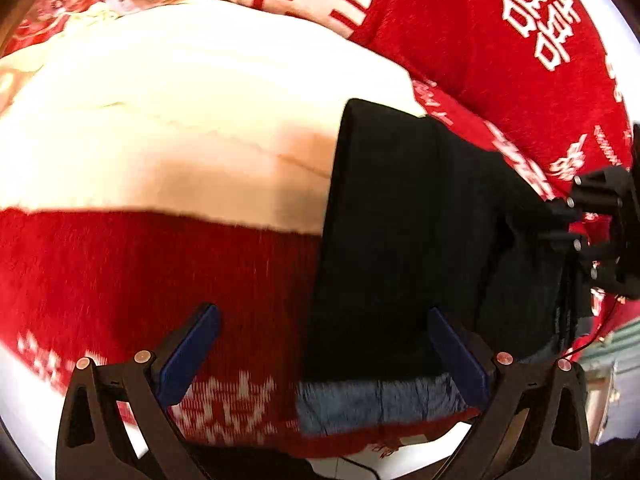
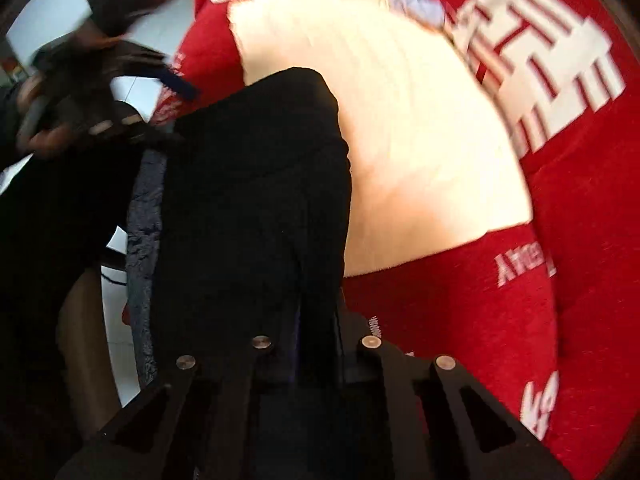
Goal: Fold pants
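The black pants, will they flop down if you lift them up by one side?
Probably yes: the black pants already drape in soft folds where the right gripper pinches them. They look thick, so likely a bit heavy. On the fuzzy red blanket they'd probably drag, not slide.

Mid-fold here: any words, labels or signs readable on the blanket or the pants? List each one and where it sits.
"囍" (double happiness), large white character, partly cut off: red blanket.
White Chinese characters, rotated, top right in the left wrist view: same blanket; too distorted to read surely.
Small white Latin letters, upside down, in the right wrist view: blurred, unreadable.
White pattern at the near blanket edge: unreadable.
Black pants: no text visible.
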Motion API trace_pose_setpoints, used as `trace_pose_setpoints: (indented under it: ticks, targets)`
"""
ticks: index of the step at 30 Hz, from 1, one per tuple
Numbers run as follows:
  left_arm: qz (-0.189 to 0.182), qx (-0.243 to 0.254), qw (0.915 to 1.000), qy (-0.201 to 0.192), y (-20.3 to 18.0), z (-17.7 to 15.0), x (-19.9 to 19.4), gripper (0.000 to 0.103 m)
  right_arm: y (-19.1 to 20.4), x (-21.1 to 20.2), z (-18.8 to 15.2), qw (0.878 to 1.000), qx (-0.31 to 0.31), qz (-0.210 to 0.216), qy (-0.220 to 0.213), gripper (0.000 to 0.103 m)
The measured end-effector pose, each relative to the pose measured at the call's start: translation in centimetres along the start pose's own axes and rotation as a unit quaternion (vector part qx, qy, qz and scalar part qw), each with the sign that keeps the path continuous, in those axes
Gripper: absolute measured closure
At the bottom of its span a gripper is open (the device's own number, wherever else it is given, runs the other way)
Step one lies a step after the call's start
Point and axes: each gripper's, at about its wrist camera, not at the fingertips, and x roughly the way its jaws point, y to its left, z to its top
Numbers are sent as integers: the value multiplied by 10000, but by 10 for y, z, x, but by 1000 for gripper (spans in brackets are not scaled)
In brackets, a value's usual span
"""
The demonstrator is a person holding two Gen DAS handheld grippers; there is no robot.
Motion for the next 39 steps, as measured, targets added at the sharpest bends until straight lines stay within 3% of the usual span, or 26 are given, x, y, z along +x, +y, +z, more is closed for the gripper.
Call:
trace_pose_setpoints:
  ticks: [5,8,11,12,13,14,15,16,18,23,25,27,31,33,35,37,39]
  targets:
    - [-594,787,9951,26,-14,11,7,0,21,-26,-10,9985,-182,-345,-391,89]
    - [-808,1021,9914,104,-25,19,19,0,22,-35,-3,9972,-305,-425,-542,89]
    - [-1515,1090,9818,341,-42,23,28,0,17,-36,-1,9970,-237,-409,-609,89]
    - [-1524,1168,9808,342,-50,20,27,0,16,-35,-1,9971,-212,-401,-604,89]
    - [-1410,1299,9810,303,-57,16,25,0,15,-33,0,9973,-202,-429,-568,89]
    - [-1152,1456,9821,306,-64,12,24,13,13,-26,1,9974,-178,-495,-486,89]
    - [-948,1546,9829,329,-69,9,24,53,11,-21,2,9976,-135,-519,-428,89]
    - [-633,1582,9845,410,-74,11,30,56,9,-16,2,9977,-96,-541,-393,89]
    - [-521,1387,9877,501,-74,14,28,66,3,-6,4,9980,78,-580,-245,87]
    - [-69,1342,9891,595,-89,8,13,71,-6,-26,3,9950,639,-710,-289,65]
    - [-63,1297,9898,581,-91,4,5,72,-5,-42,-8,9932,745,-823,-353,52]
    - [-97,1235,9909,524,-104,13,5,73,2,-53,-30,9947,791,-606,-258,40]
    - [-97,1263,9911,399,-114,15,-11,74,20,-33,-69,9966,707,-239,346,39]
    - [-59,1357,9901,353,-124,15,-21,75,27,3,-83,9924,662,-397,956,39]
    - [67,1451,9889,299,-133,16,-29,76,28,7,-87,9937,687,-444,760,34]
    - [144,1538,9877,251,-146,15,-41,77,19,-1,-88,9917,930,-372,810,36]
    - [208,1655,9858,186,-162,15,-51,78,11,-22,-92,9907,1188,-389,532,36]
